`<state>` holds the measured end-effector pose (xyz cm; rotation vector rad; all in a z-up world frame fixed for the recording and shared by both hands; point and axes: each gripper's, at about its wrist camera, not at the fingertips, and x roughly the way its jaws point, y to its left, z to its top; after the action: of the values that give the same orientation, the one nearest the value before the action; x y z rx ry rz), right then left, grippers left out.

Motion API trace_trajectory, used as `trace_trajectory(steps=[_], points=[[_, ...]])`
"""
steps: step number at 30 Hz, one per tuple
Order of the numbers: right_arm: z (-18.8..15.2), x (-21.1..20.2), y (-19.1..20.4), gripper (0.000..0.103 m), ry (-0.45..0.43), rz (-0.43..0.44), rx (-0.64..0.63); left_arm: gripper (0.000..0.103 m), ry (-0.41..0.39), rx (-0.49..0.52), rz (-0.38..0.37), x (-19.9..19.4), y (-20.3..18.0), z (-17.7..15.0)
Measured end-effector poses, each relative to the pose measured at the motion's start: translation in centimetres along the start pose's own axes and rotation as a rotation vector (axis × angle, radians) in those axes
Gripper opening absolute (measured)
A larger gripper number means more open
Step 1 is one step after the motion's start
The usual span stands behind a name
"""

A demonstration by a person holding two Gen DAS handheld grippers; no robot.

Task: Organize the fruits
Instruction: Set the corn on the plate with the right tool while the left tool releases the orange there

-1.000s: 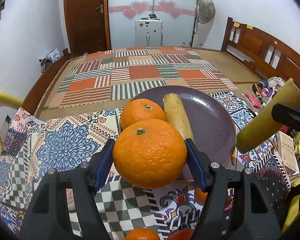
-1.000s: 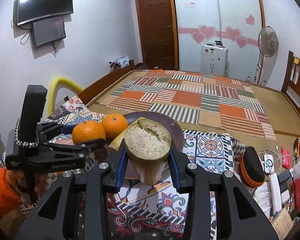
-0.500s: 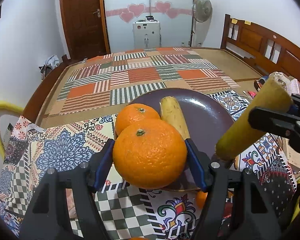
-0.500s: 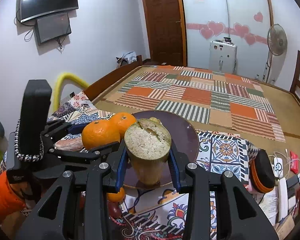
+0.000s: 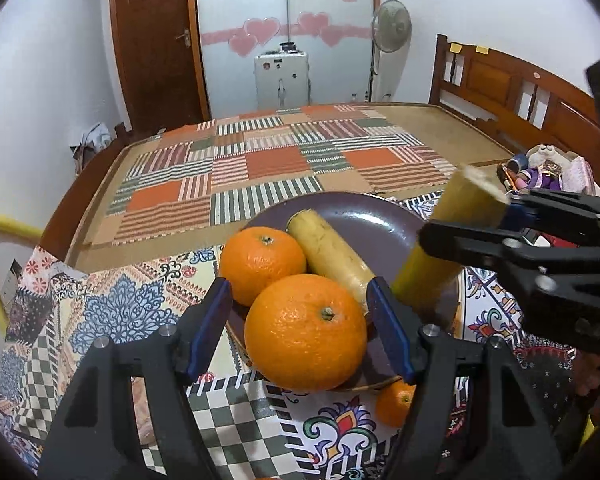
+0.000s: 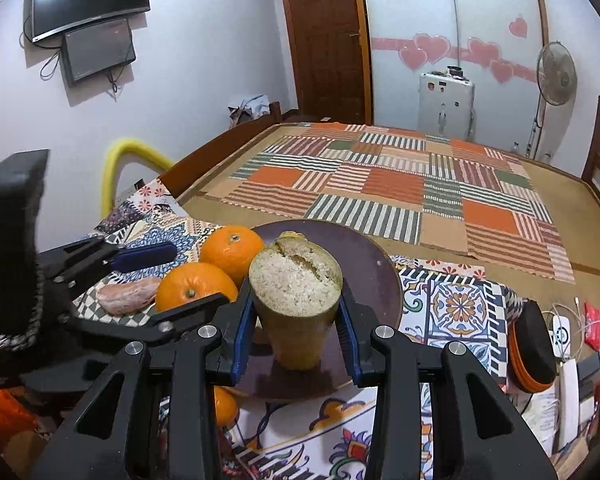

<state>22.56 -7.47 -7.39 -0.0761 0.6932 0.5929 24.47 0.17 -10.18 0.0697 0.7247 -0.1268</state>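
Note:
My left gripper (image 5: pixel 300 312) is open around a large orange (image 5: pixel 305 332) that rests on the near rim of the dark purple plate (image 5: pixel 364 216); gaps show between pads and fruit. A second orange (image 5: pixel 262 264) and a yellow sugarcane piece (image 5: pixel 328 254) lie on the plate. My right gripper (image 6: pixel 296 320) is shut on another sugarcane piece (image 6: pixel 296 300), held tilted with its lower end on the plate (image 6: pixel 376 276). It also shows in the left wrist view (image 5: pixel 448 240).
A small orange (image 5: pixel 394 402) lies on the patterned tablecloth (image 5: pixel 112 308) by the plate's near edge. A pinkish sweet potato (image 6: pixel 126 298) lies left of the plate. A black-and-orange case (image 6: pixel 530 348) and clutter sit at the right. A bed with a patchwork mat (image 5: pixel 260 160) lies behind.
My left gripper has lowered the large orange onto the plate's rim and opened. My right gripper has brought its sugarcane piece down over the plate.

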Motion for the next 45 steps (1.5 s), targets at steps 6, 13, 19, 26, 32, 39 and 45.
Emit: trace_trajectory(steps=[6, 13, 19, 26, 32, 39, 45], points=[[0.8, 1.4, -0.8, 0.034, 0.018, 0.005, 0.016, 0.070, -0.025, -0.042, 0.003, -1.3, 1.5, -0.1], [1.9, 3.4, -0.9, 0.034, 0.045, -0.032, 0.009, 0.071, -0.058, -0.079, 0.058, -2.5, 4.8, -0.7], [2.5, 4.9, -1.1, 0.034, 0.073, -0.043, 0.013, 0.073, -0.046, -0.132, 0.082, -2.1, 7.5, -1.6], [2.2, 7.2, -1.1, 0.034, 0.135, -0.077, -0.006, 0.073, -0.038, -0.146, 0.083, -1.7, 8.4, -2.2], [1.9, 7.2, -1.5, 0.035, 0.151, -0.083, 0.003, 0.073, -0.038, -0.135, 0.091, -1.6, 8.1, -2.3], [2.3, 4.3, -1.0, 0.045, 0.110, -0.080, -0.007, 0.073, -0.049, -0.144, 0.098, -3.1, 8.0, -1.9], [2.2, -0.7, 1.0, 0.045, 0.025, -0.071, -0.033, 0.073, -0.079, -0.146, 0.106, -6.2, 7.8, -2.1]])
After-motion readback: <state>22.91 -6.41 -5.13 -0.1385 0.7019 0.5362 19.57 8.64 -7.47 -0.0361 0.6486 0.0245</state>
